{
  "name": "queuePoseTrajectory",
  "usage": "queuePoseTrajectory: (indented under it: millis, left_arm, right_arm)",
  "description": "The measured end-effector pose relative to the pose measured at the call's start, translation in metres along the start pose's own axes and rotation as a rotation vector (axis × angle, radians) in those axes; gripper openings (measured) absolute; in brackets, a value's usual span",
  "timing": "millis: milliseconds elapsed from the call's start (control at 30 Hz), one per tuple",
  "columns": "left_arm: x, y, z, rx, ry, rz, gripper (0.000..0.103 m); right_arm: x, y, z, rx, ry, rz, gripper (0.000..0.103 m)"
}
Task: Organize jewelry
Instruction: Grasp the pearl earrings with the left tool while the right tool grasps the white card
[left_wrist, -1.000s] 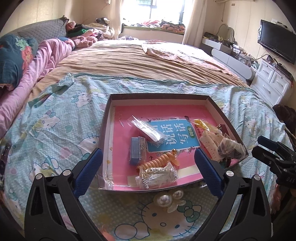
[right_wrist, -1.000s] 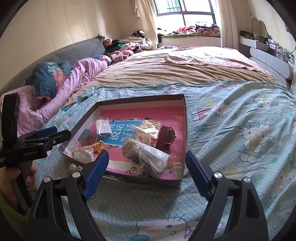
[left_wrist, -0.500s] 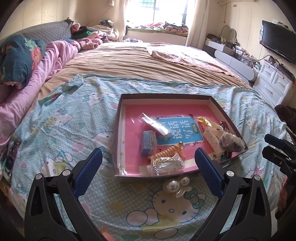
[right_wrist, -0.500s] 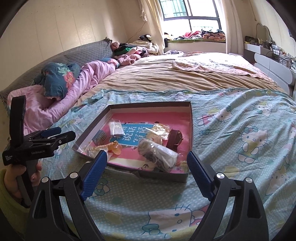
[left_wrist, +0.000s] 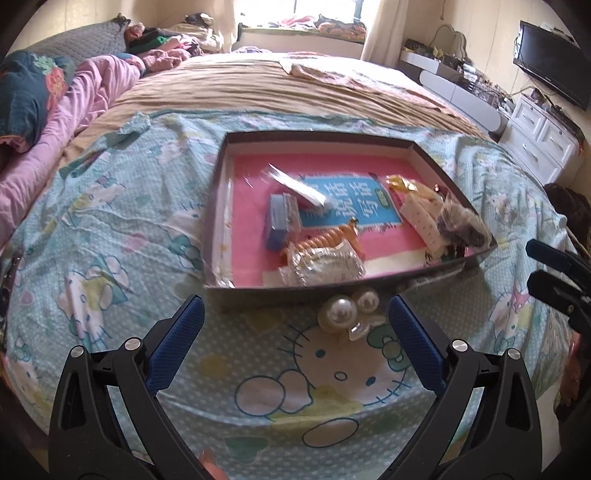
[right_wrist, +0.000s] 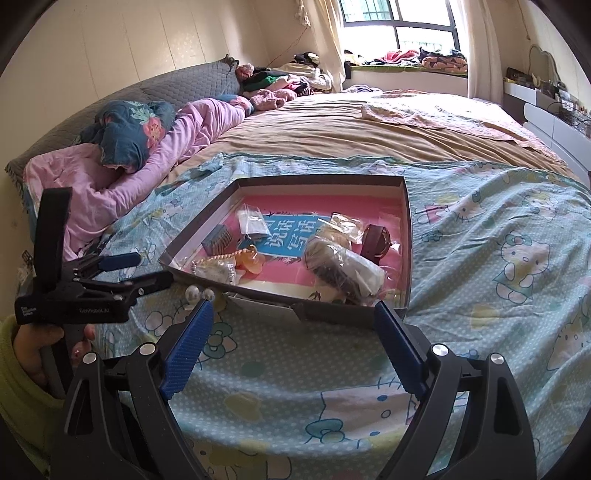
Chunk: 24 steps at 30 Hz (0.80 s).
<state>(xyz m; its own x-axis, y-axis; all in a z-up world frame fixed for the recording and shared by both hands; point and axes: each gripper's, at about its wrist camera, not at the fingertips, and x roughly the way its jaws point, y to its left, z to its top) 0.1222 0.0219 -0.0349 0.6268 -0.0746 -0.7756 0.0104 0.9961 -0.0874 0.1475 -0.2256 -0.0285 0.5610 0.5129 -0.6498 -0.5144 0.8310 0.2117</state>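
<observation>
Left wrist view: a bed spread with a cartoon-cat blanket (left_wrist: 110, 229) serves as the work surface, and on it, toward twelve o'clock from the tool, sits a shallow dark-walled box (left_wrist: 216, 206) with a pink floor, evidently the collecting place for the jewelry. Inside lie a brown watch (right_wrist: 376, 238) at the box's three o'clock side, a bagged dark item (left_wrist: 461, 225) near its four o'clock corner, a small blue box (left_wrist: 281, 219) near centre, and an orange coil (left_wrist: 325, 238) beside a bagged pearl strand (left_wrist: 325, 264) at six o'clock. One pearl hair clip (left_wrist: 341, 314) rests outside on the blanket, touching the near wall, likely the piece left to put away. The left gripper (left_wrist: 291, 343) hovers just short of it, fingers spread wide and empty, apparently lined up to take it. The right gripper (right_wrist: 291, 350), equally wide and empty, waits near the box's front wall.
</observation>
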Motion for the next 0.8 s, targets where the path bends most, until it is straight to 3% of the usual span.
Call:
queuePoseTrajectory:
  millis: [267,467,633,800]
  left_arm:
    - [0.021,-0.017,-0.009,0.024,0.043,-0.036,0.089]
    - [0.035,-0.027,-0.01,0.038,0.053,-0.036,0.073]
    - [0.045,-0.027,-0.013,0.042,0.071,-0.039,0.039]
    - [0.038,-0.017,-0.014,0.019,0.064,-0.049,0.038]
  right_arm:
    - [-0.001,-0.011,-0.005,0.031,0.008,0.0,0.087]
    - [0.004,-0.013,-0.01,0.045,0.025,0.013,0.087]
    - [0.014,-0.009,-0.012,0.048,0.044,0.035,0.087]
    - [0.039,-0.003,-0.014,0.077,0.092,0.059,0.087]
